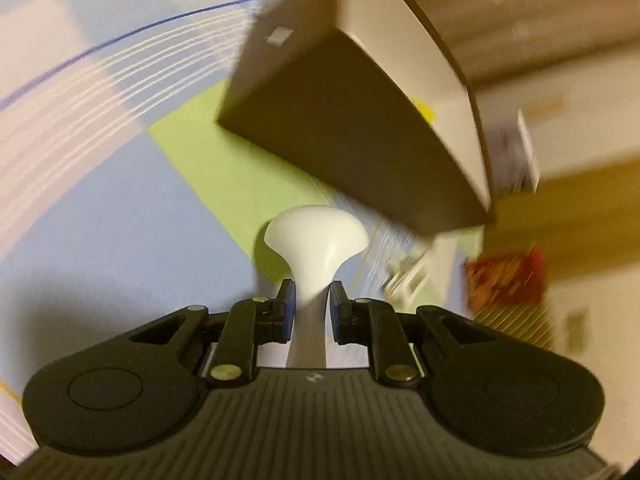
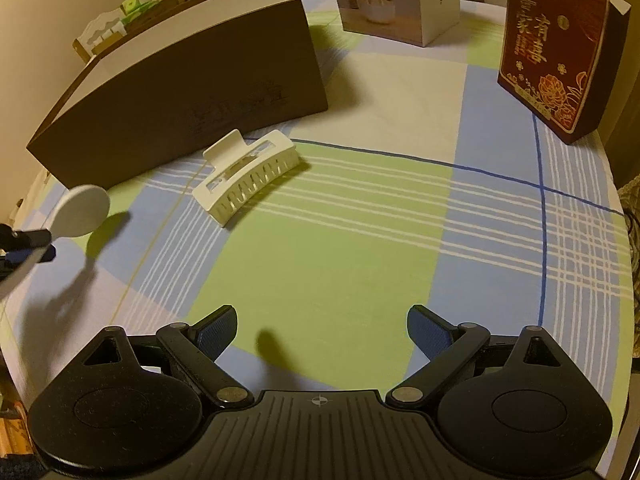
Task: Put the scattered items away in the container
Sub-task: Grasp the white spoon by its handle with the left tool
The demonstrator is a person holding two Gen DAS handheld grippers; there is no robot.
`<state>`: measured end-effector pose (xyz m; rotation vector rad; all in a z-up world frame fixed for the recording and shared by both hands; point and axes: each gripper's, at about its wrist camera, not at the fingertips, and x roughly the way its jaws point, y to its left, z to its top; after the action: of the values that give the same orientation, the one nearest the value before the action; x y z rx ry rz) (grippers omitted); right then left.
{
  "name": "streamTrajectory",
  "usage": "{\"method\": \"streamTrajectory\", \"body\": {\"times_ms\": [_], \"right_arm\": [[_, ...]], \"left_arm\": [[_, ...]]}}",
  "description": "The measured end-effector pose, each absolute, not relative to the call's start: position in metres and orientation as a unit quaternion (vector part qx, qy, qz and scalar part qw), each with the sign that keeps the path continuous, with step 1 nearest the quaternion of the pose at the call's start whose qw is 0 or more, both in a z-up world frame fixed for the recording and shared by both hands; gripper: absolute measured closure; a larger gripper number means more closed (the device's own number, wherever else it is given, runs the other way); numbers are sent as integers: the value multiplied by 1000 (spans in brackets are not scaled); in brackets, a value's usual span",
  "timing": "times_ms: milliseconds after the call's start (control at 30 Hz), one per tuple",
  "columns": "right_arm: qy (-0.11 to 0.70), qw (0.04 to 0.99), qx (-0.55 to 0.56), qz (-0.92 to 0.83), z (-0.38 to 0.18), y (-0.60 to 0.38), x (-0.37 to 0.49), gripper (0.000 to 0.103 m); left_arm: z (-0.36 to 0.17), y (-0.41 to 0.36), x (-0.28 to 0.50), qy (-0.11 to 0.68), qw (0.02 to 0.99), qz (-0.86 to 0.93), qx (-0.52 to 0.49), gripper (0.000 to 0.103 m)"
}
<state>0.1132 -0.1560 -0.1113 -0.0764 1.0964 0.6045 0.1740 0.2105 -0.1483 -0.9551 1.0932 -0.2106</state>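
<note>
Left gripper (image 1: 312, 304) clamps white spoon (image 1: 316, 240) by its neck, bowl fwd toward brown container (image 1: 348, 128), prob. for drop-in; right gripper (image 2: 322, 334) gapes empty w/ hair clip (image 2: 248, 176) ahead.

The spoon (image 1: 316, 240) looks like smooth white plastic with a faint sheen. The hair clip (image 2: 250, 176) is matt cream plastic. The brown container (image 2: 180, 92) seems matt cardboard, the red box (image 2: 556, 48) glossier printed card. A woven checked cloth (image 2: 340, 260) covers the counter. Both grippers' bodies are matt ribbed black plastic, with textured blue pads (image 2: 214, 332)
</note>
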Motion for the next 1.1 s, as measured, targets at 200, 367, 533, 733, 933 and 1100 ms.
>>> {"method": "streamTrajectory", "body": {"times_ms": [200, 367, 533, 733, 933, 1100], "right_arm": [[516, 807, -42, 286, -113, -151, 113, 6], [518, 804, -46, 288, -115, -147, 113, 6], [519, 802, -50, 291, -116, -141, 113, 6], [519, 803, -56, 287, -115, -140, 112, 6], [520, 807, -55, 272, -113, -147, 113, 6], [523, 810, -52, 259, -114, -152, 116, 6]], "left_arm": [[-148, 236, 167, 481, 752, -56, -447, 88], [-137, 257, 164, 478, 778, -34, -407, 87], [-123, 249, 169, 493, 818, -29, -297, 86], [-120, 233, 172, 491, 837, -45, -235, 80], [-127, 231, 180, 502, 834, -44, -225, 79], [-140, 213, 178, 535, 808, -67, -238, 73]]}}
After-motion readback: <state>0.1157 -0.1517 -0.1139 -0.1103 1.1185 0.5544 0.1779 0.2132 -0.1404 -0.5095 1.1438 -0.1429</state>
